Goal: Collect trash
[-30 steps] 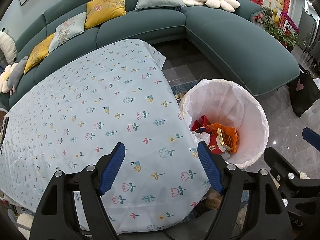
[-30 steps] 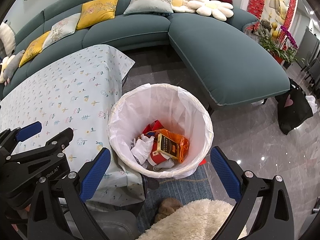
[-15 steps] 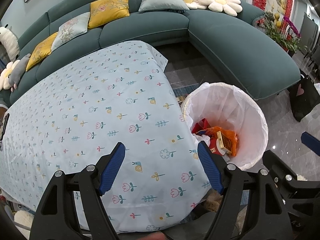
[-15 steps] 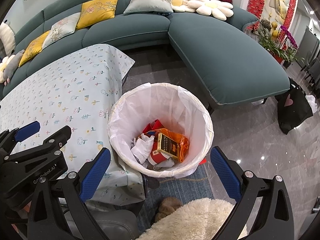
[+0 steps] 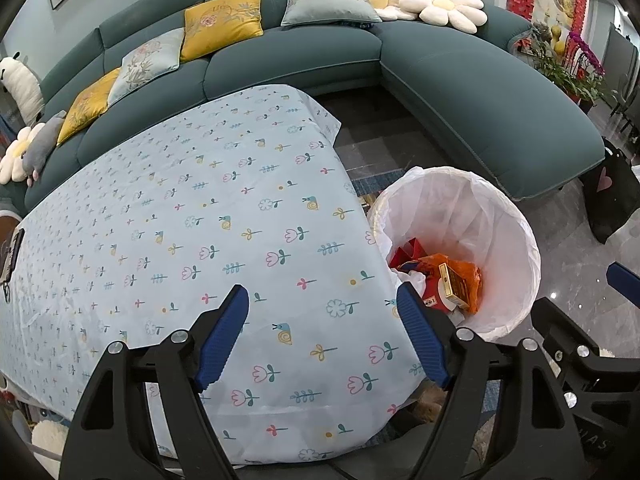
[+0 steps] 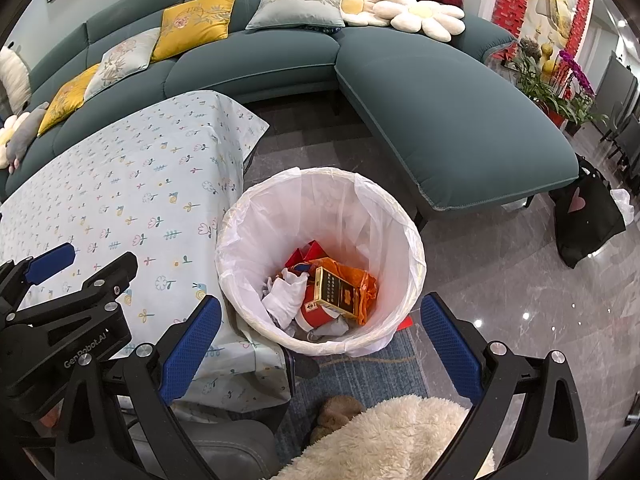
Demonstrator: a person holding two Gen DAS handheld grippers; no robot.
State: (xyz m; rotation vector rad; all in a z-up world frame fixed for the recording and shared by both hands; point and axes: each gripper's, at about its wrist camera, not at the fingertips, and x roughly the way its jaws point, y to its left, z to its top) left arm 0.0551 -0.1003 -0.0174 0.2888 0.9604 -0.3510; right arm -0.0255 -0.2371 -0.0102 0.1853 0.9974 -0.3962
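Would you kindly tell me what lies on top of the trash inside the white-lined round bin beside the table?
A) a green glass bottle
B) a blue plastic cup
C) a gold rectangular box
C: a gold rectangular box rests on orange wrapping inside the white-lined round bin.

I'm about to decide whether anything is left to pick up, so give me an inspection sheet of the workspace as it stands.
Surface: table under a floral tablecloth; no trash seen on the visible part.
Job's things: lined bin beside the table's corner, holding an orange wrapper, a gold box, red packaging and white crumpled paper.
Clutter: dark object at the table's far left edge, unclear what.
Grippers: left gripper open over the cloth, empty; right gripper open above the bin, empty.
Cables: nothing seen.
Surroundings: teal sofa with cushions, black bag on the floor, fluffy cream fabric below the right gripper.
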